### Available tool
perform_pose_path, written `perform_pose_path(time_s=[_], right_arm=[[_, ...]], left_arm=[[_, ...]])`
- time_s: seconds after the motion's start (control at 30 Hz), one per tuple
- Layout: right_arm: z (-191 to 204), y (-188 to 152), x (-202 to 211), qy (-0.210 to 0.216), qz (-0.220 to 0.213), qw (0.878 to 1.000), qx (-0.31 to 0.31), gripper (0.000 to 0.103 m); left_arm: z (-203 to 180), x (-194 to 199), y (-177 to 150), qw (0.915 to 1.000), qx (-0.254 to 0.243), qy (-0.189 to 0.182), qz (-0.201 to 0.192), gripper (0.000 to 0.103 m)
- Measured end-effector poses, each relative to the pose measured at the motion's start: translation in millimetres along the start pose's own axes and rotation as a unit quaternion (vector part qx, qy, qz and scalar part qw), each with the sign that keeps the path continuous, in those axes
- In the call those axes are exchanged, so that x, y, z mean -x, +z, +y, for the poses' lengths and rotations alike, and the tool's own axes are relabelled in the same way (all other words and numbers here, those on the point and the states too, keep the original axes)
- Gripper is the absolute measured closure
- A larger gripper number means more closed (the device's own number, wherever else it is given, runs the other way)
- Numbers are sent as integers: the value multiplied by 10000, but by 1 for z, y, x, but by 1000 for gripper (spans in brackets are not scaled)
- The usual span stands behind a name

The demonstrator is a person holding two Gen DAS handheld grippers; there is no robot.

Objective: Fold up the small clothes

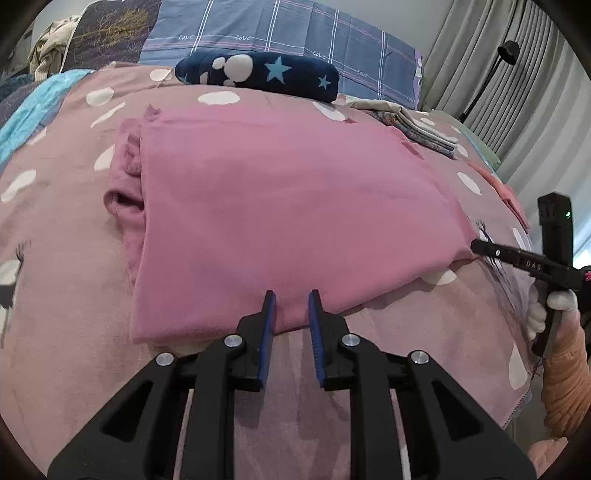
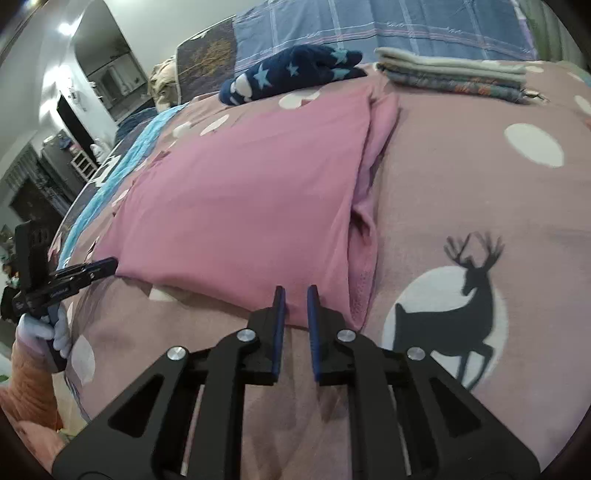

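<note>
A pink garment (image 1: 288,192) lies folded flat on the bed's dusty-pink spotted cover (image 1: 55,258). In the left wrist view an under-layer bunches out along its left side. My left gripper (image 1: 293,295) stands at the garment's near edge, its blue pads a little apart and pressing on nothing. The right gripper (image 1: 476,247) shows side-on at the garment's right corner. In the right wrist view the garment (image 2: 240,192) fills the middle. My right gripper (image 2: 295,290) sits at its near edge, jaws slightly apart, with cloth lying flat past the tips. The left gripper (image 2: 112,264) touches the left corner.
A navy star-print blanket (image 1: 266,74) lies rolled behind the garment, before a blue plaid pillow (image 1: 277,26). A stack of folded cloths (image 2: 450,74) sits at the back right. A black floor lamp (image 1: 508,48) and grey curtains stand beyond the bed. White-gloved hands (image 1: 539,314) hold the handles.
</note>
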State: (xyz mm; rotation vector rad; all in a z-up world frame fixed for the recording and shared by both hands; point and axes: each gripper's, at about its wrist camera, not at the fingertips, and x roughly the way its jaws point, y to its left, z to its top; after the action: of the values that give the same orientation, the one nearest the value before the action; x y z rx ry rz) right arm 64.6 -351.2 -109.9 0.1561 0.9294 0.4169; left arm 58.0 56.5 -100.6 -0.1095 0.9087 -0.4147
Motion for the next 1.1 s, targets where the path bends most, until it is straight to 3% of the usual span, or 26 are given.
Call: perform_pose_path(time_s=[0.07,0.17,0.23,0.27,0.33,0.37,0.53,0.67,0.73,0.83,0.9,1.0,1.03,1.1], right_arm=[[19,7,7,-18,-229,9995,238,89],[52,18,5,450,-412,9963,609,90],[71,20,-11,627,-257,9943,817,90],[77,17,-27,562,25,9949,840,89],[76,5,-53,446,382,9953,765,89],[74,1,-49,536,201,9953,778,89],[58,-2,-32,793,217,9960,340,90],[62,-5,-13,455,-72,9971,609,87],[58,-5,4,413,-367,9963,663,80],[45,4,15,433,-595,9966,365,76],[42,4,10,488,-519,9973,196,76],[43,-9,-23,132,178,9994,250,73],[47,-14,-21,57,-7,9993,376,72],[55,-11,-14,-94,48,9985,529,72]], left_arm=[[-10,4,9,9997,-144,-159,-152,82],[-25,-4,16,9986,-308,-343,-255,73],[-35,-21,14,9988,-423,-248,53,69],[-36,-32,8,9986,-477,-117,188,69],[-37,-29,1,9983,-572,-129,4,69],[-33,-26,0,9985,-495,-228,-3,69],[-22,-13,-3,9987,-280,-416,-81,69],[-5,20,-8,9992,-144,31,-373,67],[11,34,-9,9986,29,161,-506,66],[34,39,-13,9969,292,520,-513,66],[49,28,-20,9953,527,762,-279,66],[54,28,-29,9951,547,741,-358,66],[53,30,-28,9951,523,757,-361,66],[55,35,-28,9953,543,702,-390,66]])
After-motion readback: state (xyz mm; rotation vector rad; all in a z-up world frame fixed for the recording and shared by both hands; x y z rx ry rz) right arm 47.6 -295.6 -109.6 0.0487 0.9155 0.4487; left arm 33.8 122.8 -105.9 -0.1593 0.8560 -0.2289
